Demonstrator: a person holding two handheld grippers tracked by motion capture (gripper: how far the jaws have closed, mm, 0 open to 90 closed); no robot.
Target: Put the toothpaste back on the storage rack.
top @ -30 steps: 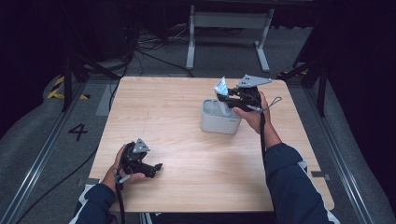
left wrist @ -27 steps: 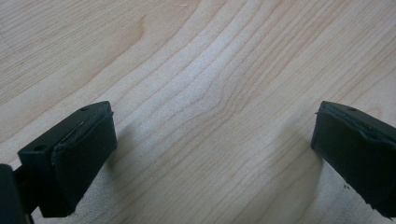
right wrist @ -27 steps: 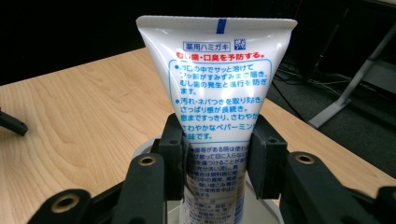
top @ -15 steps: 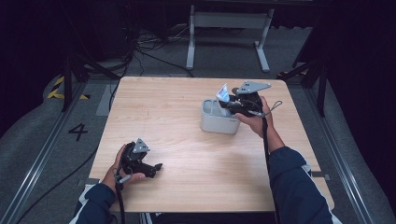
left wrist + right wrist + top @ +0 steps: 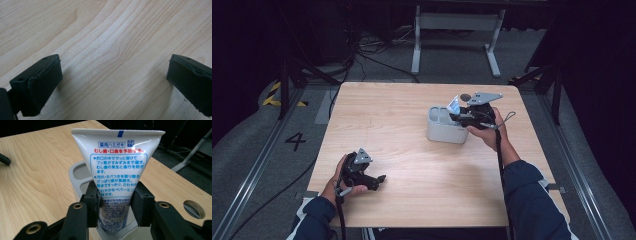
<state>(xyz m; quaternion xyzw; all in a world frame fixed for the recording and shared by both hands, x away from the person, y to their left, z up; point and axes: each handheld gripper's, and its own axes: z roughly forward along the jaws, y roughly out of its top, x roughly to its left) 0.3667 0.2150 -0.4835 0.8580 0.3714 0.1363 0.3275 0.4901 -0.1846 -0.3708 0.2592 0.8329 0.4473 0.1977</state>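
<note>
Our right gripper [image 5: 114, 202] clamped the toothpaste tube [image 5: 117, 170] between its pads, the tube standing upright with its lower end inside the grey holder [image 5: 447, 131] on the right half of the wooden table [image 5: 412, 115]. Our left gripper [image 5: 371, 179] rested near the table's front left edge, jaws wide apart with only bare wood between them.
</note>
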